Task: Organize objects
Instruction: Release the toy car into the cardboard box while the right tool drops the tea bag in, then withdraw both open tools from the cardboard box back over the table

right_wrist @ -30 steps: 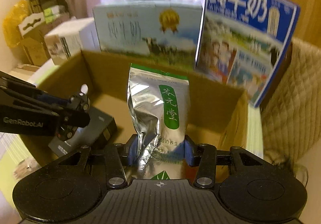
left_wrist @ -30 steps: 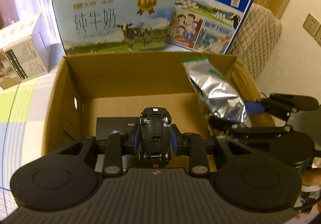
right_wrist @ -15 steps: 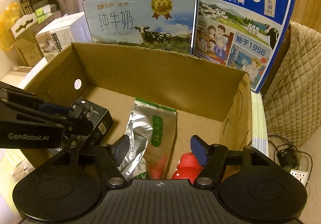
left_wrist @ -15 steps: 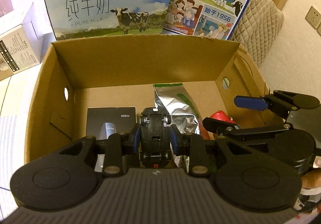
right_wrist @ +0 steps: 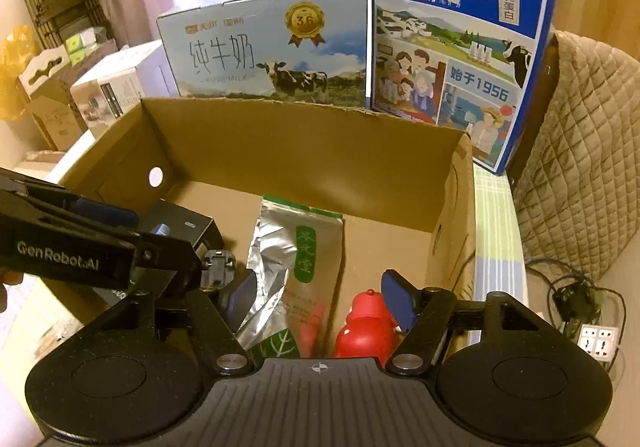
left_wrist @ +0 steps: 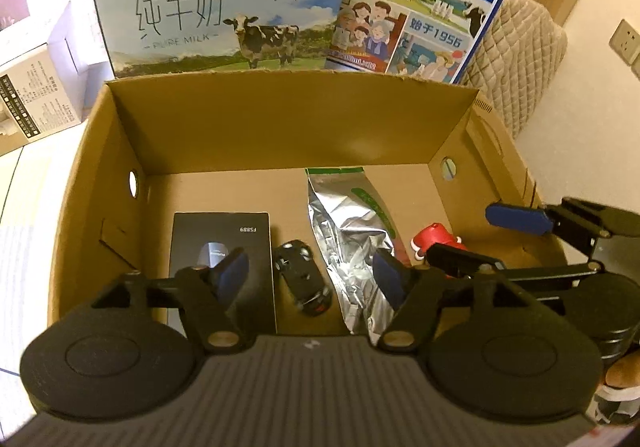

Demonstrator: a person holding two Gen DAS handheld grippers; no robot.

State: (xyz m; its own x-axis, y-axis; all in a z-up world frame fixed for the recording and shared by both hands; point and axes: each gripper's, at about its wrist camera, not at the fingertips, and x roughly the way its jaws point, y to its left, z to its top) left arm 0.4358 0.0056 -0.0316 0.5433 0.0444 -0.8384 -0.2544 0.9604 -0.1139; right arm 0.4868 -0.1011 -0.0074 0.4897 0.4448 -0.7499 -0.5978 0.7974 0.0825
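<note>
An open cardboard box (left_wrist: 280, 127) holds a black carton (left_wrist: 224, 247), a black toy car (left_wrist: 302, 279), a silver foil pouch with a green label (left_wrist: 348, 239) and a red toy (left_wrist: 434, 239). My left gripper (left_wrist: 310, 269) hangs over the box with its jaws opening. The car lies on the box floor between them, free of the pads. My right gripper (right_wrist: 318, 297) stands open above the pouch (right_wrist: 304, 259) and the red toy (right_wrist: 366, 323), touching neither. The left gripper (right_wrist: 152, 243) reaches in from the left there, with the car (right_wrist: 218, 271) beside its tip.
Two milk cartons (left_wrist: 224, 15) (left_wrist: 424, 3) stand behind the box's far wall (right_wrist: 300, 151). A white carton (left_wrist: 32, 107) sits at the left, a quilted chair (right_wrist: 576, 151) at the right, and cables with a power strip (right_wrist: 596, 339) lie beyond the box's right wall.
The left gripper opened and let go of the toy car, which now lies on the box floor. The right gripper released the pouch, which dropped flat, and widened its jaws.
</note>
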